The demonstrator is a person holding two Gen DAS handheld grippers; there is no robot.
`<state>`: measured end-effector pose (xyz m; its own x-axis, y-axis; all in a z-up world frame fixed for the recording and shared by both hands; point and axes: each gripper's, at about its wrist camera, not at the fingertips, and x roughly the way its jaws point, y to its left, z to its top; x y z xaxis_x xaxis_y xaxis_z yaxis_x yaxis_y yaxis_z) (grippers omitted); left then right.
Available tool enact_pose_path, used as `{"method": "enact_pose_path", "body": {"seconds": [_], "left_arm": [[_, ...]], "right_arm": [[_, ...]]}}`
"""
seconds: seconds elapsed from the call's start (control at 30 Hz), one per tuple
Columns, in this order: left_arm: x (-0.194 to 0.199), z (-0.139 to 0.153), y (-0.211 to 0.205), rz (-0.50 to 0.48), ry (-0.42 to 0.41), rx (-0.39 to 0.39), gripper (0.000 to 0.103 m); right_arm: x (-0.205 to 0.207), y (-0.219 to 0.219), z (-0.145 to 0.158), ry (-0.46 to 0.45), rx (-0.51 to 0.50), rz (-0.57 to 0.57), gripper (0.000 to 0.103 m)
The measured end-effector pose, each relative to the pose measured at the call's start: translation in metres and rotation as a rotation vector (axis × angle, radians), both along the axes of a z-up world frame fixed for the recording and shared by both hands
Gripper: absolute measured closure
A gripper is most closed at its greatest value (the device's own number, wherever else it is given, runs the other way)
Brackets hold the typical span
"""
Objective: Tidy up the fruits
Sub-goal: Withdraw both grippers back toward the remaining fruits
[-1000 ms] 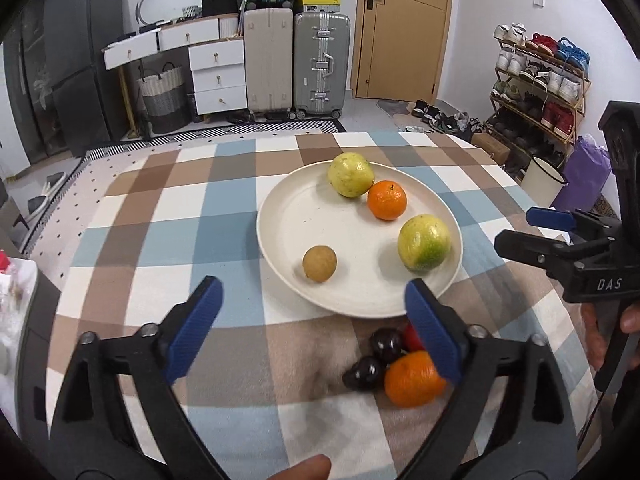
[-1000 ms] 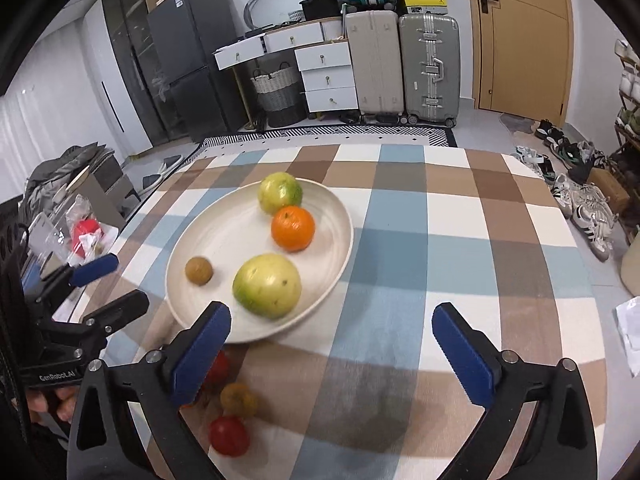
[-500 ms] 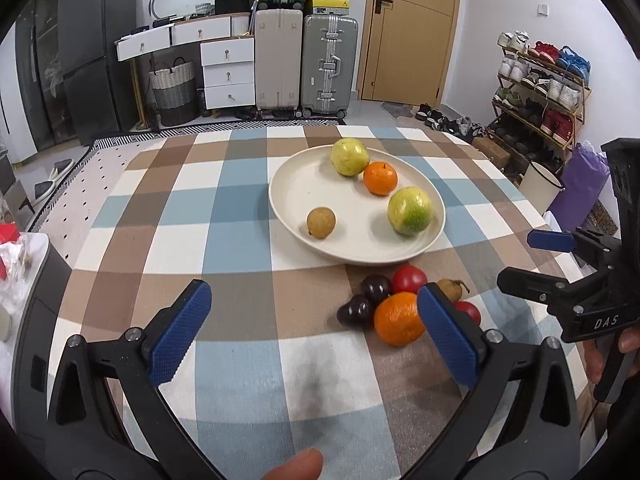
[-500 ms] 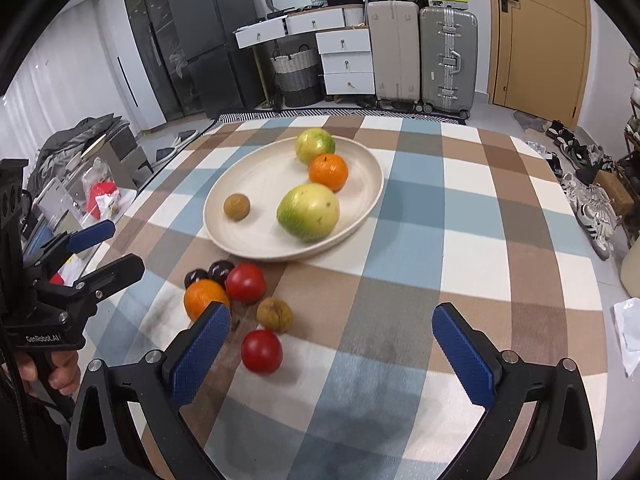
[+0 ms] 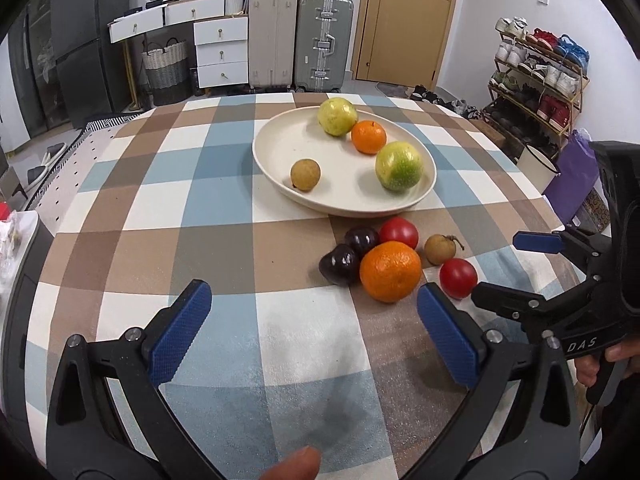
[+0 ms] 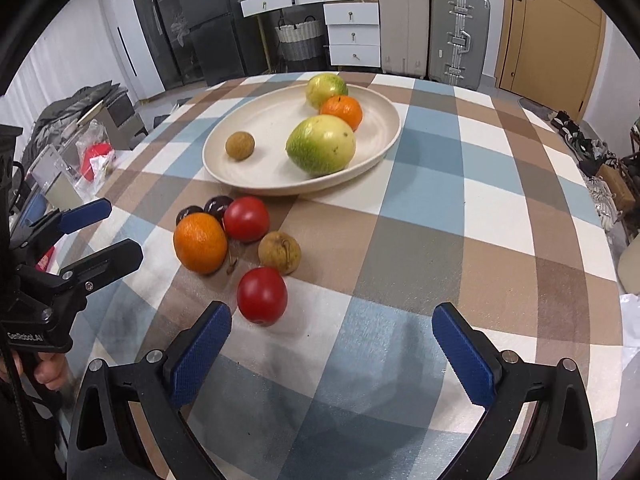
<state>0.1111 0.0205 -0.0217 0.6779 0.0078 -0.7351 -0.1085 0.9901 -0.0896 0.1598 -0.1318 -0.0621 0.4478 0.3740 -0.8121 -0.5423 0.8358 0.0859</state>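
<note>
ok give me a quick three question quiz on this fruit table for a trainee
1. True or false: the plate already holds four fruits.
2. How many fruits lie loose on the tablecloth: A) four, B) six, C) eight?
3. Fill in: the loose fruit nearest the right gripper is a red ____.

Key: 1 true: two green-yellow fruits, an orange and a small brown one. 2 B: two dark plums, two tomatoes, an orange, a brown fruit. 3 tomato. Both grippers, including the left gripper, are open and empty.

Home: suitcases [image 5: 298, 36], shoe rack [image 5: 536, 80], drawers [image 5: 220, 50], fridge [image 6: 204, 20].
</note>
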Motion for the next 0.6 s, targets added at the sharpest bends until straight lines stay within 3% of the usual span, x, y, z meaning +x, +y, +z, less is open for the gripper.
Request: {"method": "enact_pose_path", "body": {"seconds": [0.3,0.6], "left_arm": [[0.006,-0.010,-0.004,-0.007,0.019,0.012,0.000],[0.010,-0.015,-0.003,-0.020,0.022,-0.001,0.002]], "right_arm": [[-0.003,0.018,-0.007,-0.023,-0.037,0.050,0.002],[-0.004,0.030,-0.014,-0.028,-0.065,0.082,0.017]]}}
